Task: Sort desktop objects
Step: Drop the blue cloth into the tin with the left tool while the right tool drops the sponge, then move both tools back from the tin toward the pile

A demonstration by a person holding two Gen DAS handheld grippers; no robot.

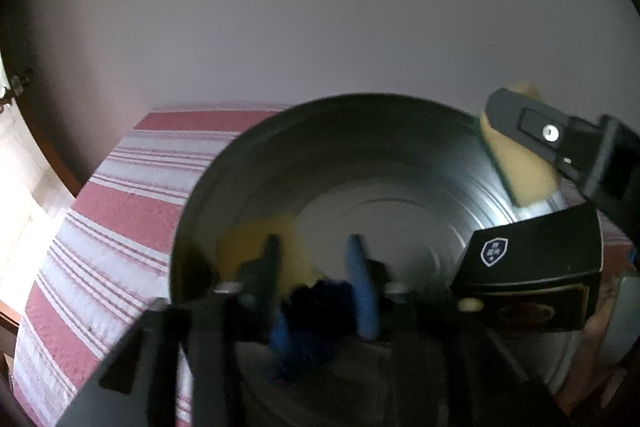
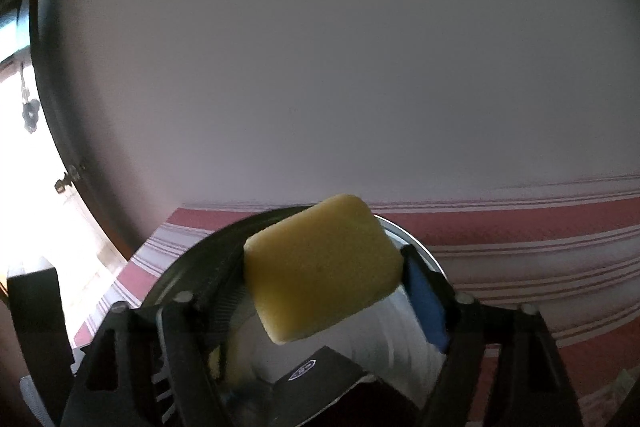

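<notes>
A round metal tin (image 1: 400, 163) stands on a red and white striped cloth (image 1: 120, 195). Inside it lie a yellow sponge (image 1: 260, 247) and a black box with a shield logo (image 1: 536, 267). My left gripper (image 1: 316, 259) hangs over the tin's near rim, shut on a dark blue fuzzy thing (image 1: 320, 307). My right gripper (image 2: 324, 267) is shut on a second yellow sponge (image 2: 320, 267) and holds it above the tin's far right rim; it also shows in the left wrist view (image 1: 520, 155). The tin (image 2: 412, 243) and the black box (image 2: 320, 375) lie below it.
The striped cloth (image 2: 520, 239) covers the table to the right of the tin. A plain pale wall (image 1: 320, 7) stands behind the table. A bright window with a dark frame (image 2: 52, 187) is at the left. The table's left edge (image 1: 60, 227) drops off near the window.
</notes>
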